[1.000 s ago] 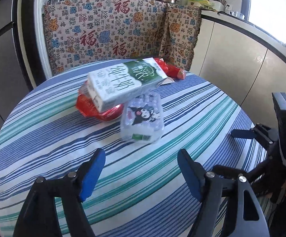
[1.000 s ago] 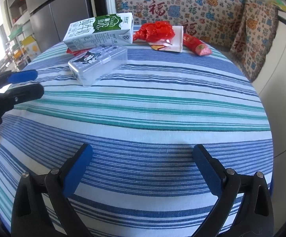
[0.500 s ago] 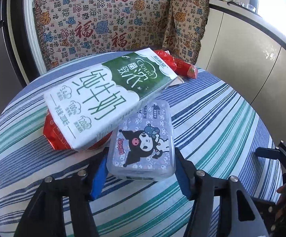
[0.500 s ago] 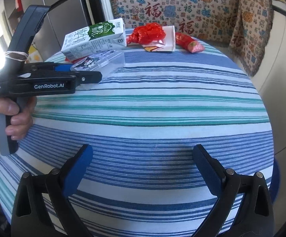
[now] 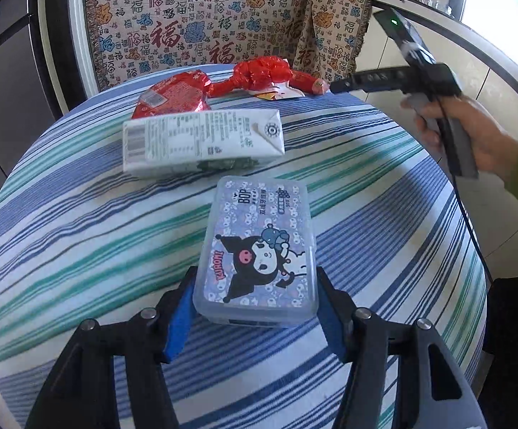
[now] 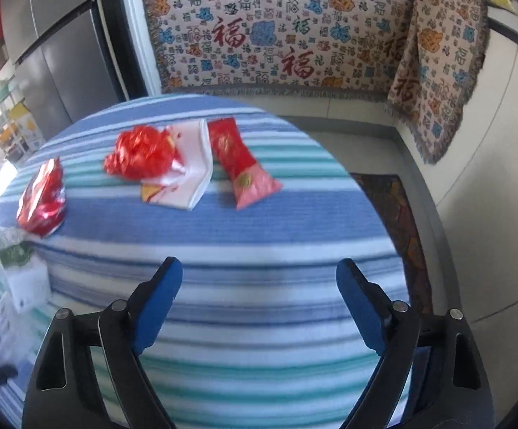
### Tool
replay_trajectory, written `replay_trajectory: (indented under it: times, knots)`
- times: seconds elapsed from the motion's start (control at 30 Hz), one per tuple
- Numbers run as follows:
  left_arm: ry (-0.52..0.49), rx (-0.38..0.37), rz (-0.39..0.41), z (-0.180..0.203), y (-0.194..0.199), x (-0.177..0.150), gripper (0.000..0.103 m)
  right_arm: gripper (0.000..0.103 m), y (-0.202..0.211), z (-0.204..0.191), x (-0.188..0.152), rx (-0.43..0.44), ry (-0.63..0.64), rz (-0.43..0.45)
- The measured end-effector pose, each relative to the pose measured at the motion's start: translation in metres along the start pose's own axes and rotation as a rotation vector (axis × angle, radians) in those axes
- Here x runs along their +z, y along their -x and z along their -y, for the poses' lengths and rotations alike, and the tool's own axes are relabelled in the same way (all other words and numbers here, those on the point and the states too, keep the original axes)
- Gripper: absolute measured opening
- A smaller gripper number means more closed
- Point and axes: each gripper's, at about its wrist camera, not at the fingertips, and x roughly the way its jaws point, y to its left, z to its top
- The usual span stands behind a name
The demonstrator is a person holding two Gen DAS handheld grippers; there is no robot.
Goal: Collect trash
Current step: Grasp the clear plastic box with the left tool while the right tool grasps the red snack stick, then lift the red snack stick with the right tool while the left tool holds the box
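A clear plastic box [image 5: 257,250] with a cartoon label is nearest, lifted between blue pads. Behind it a white milk carton [image 5: 202,141] lies on its side. Farther left is a flat red foil bag [image 5: 171,96]. At the far edge lie a crumpled red wrapper [image 6: 139,153], white paper [image 6: 191,168], and a red packet [image 6: 239,162].

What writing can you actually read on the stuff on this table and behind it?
"KUROMI" and "BOP": on the lid of the clear plastic box.
"福": repeated in red on the patterned cloth behind the table.
Milk carton: barcode and fine print, too small to read.
Red wrappers: print too blurred to read.
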Motion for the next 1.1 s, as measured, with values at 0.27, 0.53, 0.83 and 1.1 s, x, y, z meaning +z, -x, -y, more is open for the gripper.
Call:
replay_trajectory:
  times: [0.27,0.53,0.83,1.1]
  knots:
    - [0.027,0.067,0.037,0.006,0.009,-0.018,0.062,0.06,-0.058,-0.005,0.052,0.012,0.113,-0.095]
    - [0.113,0.095,0.08,0.005,0.01,-0.023,0.062,0.02,-0.036,0.003,0.02,0.016,0.047,-0.137]
    - [0.182,0.135,0.077,0.009,0.009,-0.025,0.064,0.02,0.044,-0.06,-0.076,0.039,0.034,-0.135]
    - [0.131,0.208,0.057,0.021,0.006,-0.03,0.069,0.065,0.085,-0.106,-0.132,0.056,0.035,-0.107]
